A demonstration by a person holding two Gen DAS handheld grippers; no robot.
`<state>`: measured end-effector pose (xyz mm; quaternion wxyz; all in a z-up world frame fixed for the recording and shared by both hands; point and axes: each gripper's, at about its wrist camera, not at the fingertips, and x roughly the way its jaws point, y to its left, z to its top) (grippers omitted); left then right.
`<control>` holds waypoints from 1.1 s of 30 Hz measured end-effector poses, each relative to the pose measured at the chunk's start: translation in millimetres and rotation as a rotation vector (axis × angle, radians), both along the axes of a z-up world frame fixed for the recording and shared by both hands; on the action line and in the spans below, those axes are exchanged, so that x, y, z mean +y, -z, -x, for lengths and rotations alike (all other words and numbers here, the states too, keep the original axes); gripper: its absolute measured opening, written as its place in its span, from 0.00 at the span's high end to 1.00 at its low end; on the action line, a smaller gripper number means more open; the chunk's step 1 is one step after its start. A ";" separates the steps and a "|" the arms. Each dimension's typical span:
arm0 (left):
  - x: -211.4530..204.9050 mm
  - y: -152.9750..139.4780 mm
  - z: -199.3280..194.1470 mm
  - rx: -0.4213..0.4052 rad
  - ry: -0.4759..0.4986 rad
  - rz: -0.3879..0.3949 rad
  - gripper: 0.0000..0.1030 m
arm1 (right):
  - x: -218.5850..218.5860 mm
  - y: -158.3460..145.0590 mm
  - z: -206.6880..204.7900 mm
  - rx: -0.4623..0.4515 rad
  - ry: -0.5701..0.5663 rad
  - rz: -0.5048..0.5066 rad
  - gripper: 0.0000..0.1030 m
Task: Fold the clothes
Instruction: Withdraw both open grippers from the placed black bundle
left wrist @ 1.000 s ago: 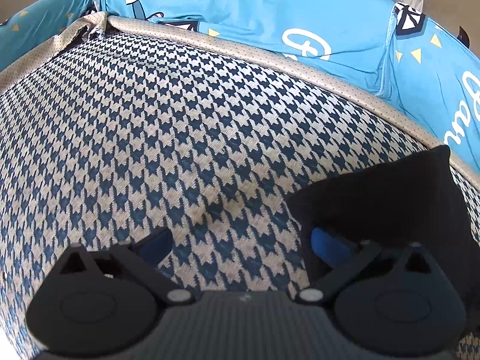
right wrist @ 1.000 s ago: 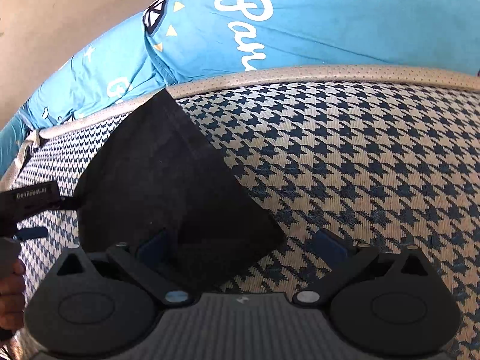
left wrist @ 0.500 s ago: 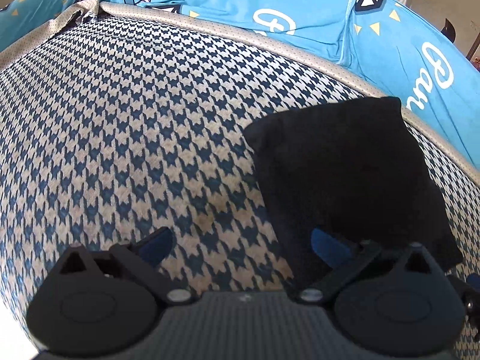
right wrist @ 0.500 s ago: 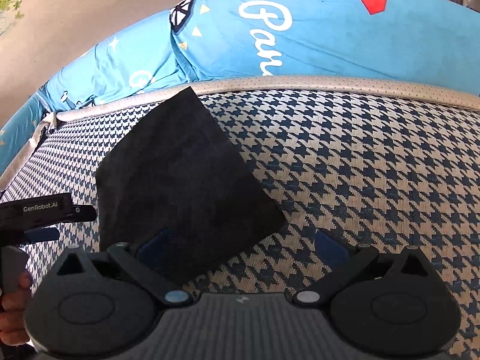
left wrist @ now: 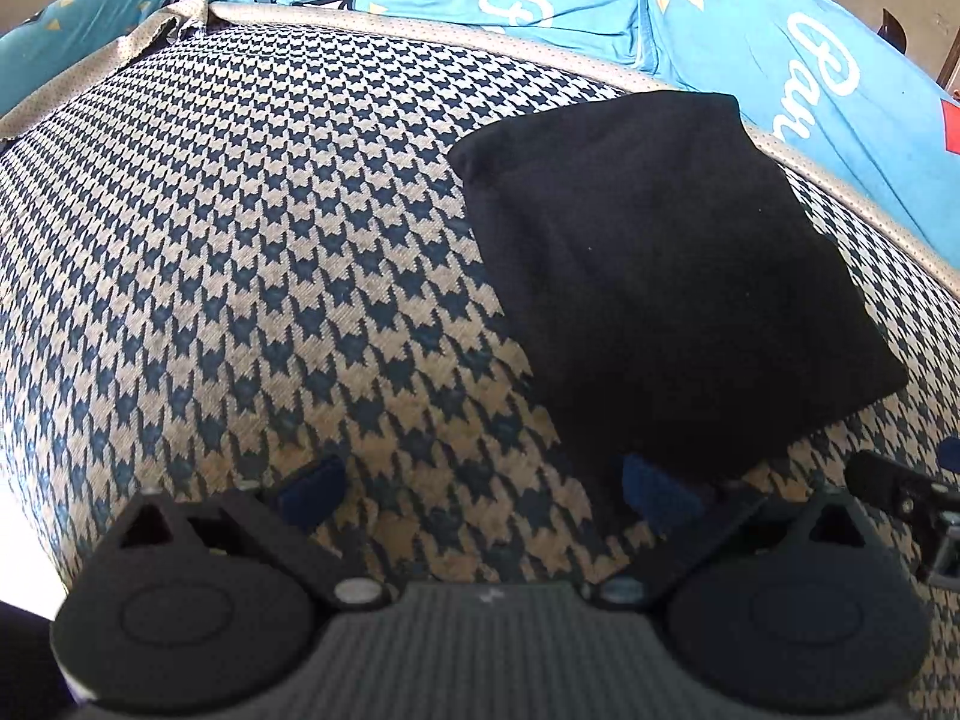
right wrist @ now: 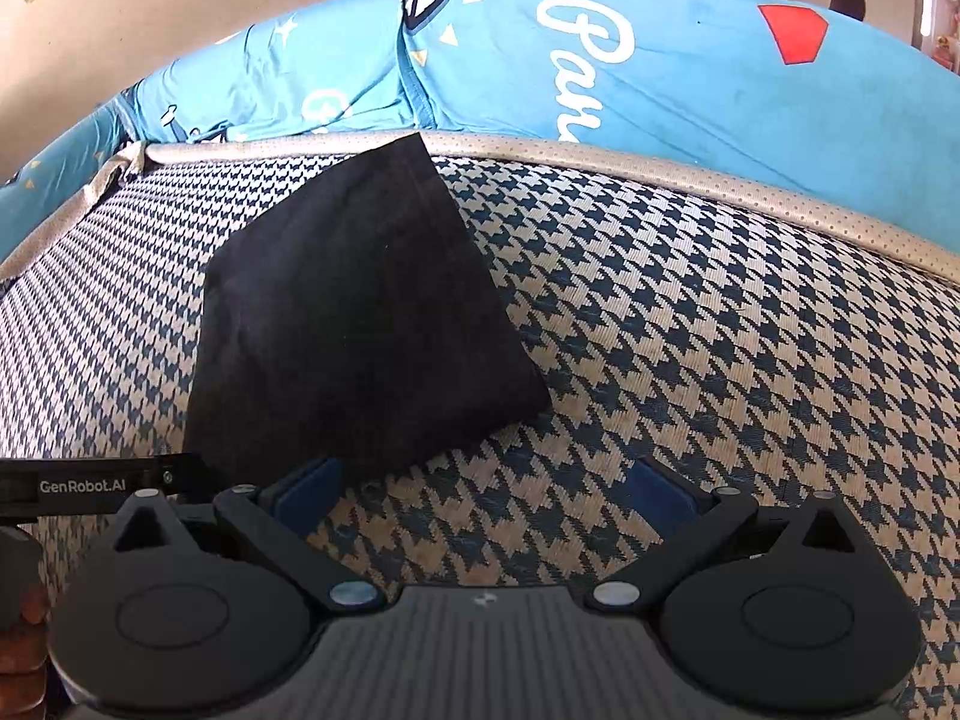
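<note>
A folded black cloth (left wrist: 660, 276) lies flat on the houndstooth cushion (left wrist: 270, 240), in the right half of the left wrist frame and left of centre in the right wrist frame, its far corner touching the beige piping (right wrist: 600, 150) at the cushion's back edge. The left gripper (left wrist: 486, 489) has its fingers spread wide and holds nothing; its right blue pad (left wrist: 654, 489) sits at the cloth's near edge, at the lower centre-right of the frame, though whether it touches cannot be told. The right gripper (right wrist: 483, 489) is likewise wide and empty, with its left pad (right wrist: 306, 492) just beside the cloth's near edge. Only the right wrist view shows the left gripper's body with white lettering at the lower left edge, and a hand (right wrist: 24, 630) beneath it. Only the left wrist view shows the cushion's far left corner (left wrist: 180, 12). Blue printed pillows (right wrist: 660, 60) line the top of both frames.
</note>
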<state>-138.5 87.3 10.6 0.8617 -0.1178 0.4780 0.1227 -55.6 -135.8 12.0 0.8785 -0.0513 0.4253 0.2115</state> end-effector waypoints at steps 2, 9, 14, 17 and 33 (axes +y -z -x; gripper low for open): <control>-5.8 0.6 4.9 -0.002 0.001 -0.009 0.00 | -1.6 2.0 1.0 -0.003 -0.023 0.021 0.00; -30.8 4.4 10.1 0.051 0.011 -0.104 0.00 | -7.7 13.3 -6.2 0.045 -0.059 0.054 0.00; -35.8 4.9 11.6 0.064 0.017 -0.076 0.00 | -4.9 20.5 -12.7 0.064 -0.084 0.083 0.00; -39.6 5.3 12.7 0.072 0.019 -0.073 0.00 | -3.3 24.8 -16.6 0.075 -0.099 0.100 0.00; -46.6 6.6 13.6 0.087 -0.010 -0.092 0.00 | 8.7 24.3 -22.2 0.087 -0.232 0.218 0.00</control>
